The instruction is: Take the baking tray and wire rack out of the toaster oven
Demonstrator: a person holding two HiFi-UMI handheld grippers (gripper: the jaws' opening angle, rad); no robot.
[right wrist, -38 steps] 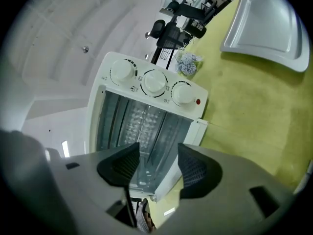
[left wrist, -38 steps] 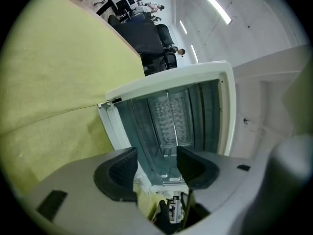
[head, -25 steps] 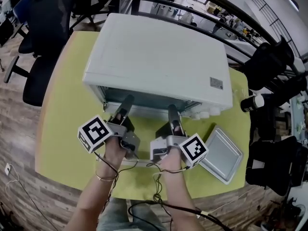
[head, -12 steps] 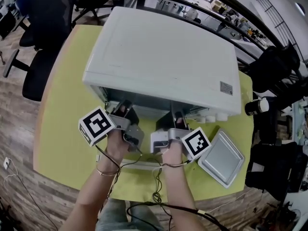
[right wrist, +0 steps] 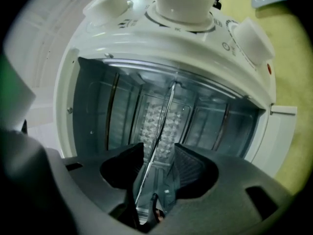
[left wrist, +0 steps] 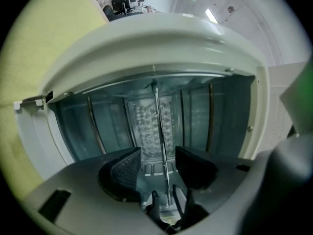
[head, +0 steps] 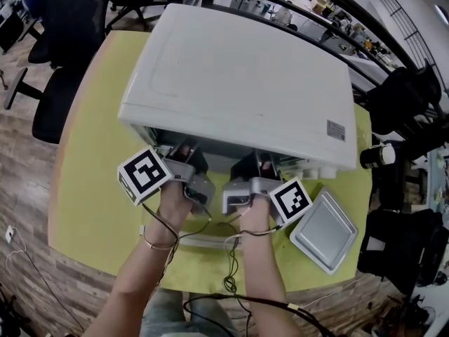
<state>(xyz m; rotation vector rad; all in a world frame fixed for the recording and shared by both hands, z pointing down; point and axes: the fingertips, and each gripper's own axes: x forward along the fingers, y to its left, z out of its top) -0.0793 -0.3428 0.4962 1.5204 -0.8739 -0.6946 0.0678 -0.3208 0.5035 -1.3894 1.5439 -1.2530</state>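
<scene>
My left gripper (left wrist: 157,154) and right gripper (right wrist: 157,151), jaws just closing, gape astride the wire rack (left wrist: 157,111); uneven bites could jam it.

Baking tray (head: 324,229) lies on the table (head: 91,188), right of toaster oven (head: 238,83)

Yellow table (head: 88,209), black office chair (head: 50,111), wooden floor (head: 21,195)

No text is legible (sticker (head: 336,130) on toaster oven (head: 238,76) blurs).
</scene>
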